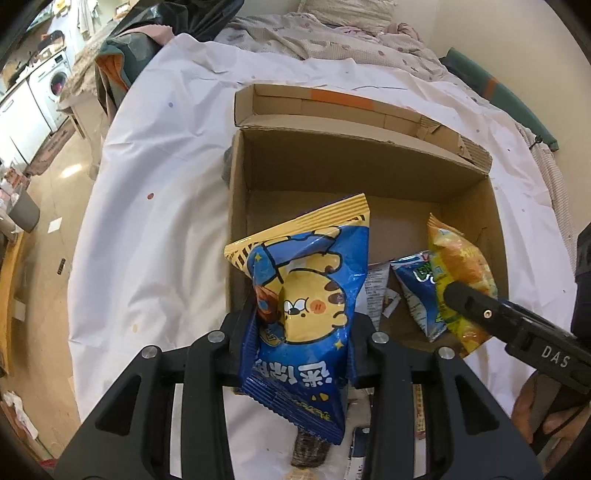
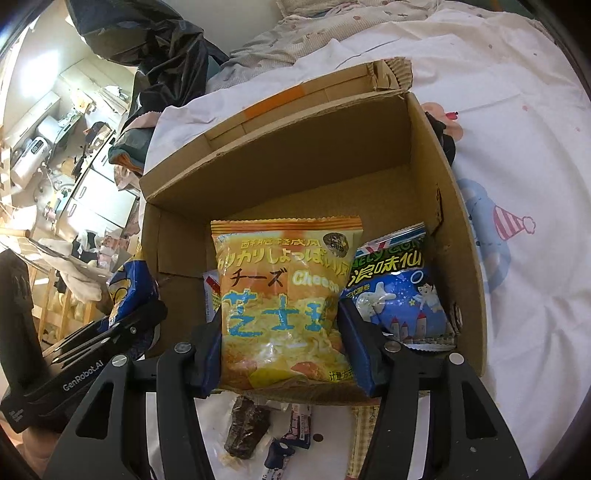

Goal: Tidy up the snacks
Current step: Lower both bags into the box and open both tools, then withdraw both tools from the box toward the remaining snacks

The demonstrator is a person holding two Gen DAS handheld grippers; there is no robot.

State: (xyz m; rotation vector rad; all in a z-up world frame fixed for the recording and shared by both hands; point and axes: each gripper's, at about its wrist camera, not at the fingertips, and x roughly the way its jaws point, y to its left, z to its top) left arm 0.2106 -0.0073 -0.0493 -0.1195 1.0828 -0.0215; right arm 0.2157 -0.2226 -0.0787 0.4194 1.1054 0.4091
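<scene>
An open cardboard box (image 1: 369, 162) (image 2: 295, 147) sits on a white sheet. My left gripper (image 1: 299, 325) is shut on a blue snack bag with a yellow cartoon cat (image 1: 306, 288), held over the box's near left corner; the bag also shows in the right wrist view (image 2: 129, 291). My right gripper (image 2: 282, 343) is shut on a yellow cheese snack bag (image 2: 284, 295) (image 1: 458, 269), held over the box's near edge. A blue star-print bag (image 2: 399, 291) (image 1: 417, 291) lies inside the box at the right.
Small wrapped snacks (image 2: 247, 428) (image 1: 310, 448) lie on the sheet in front of the box. A quilt and pillows (image 1: 332, 33) lie behind it. The bed edge drops to the floor (image 1: 48, 229) at the left, with a washing machine (image 1: 51, 79) beyond.
</scene>
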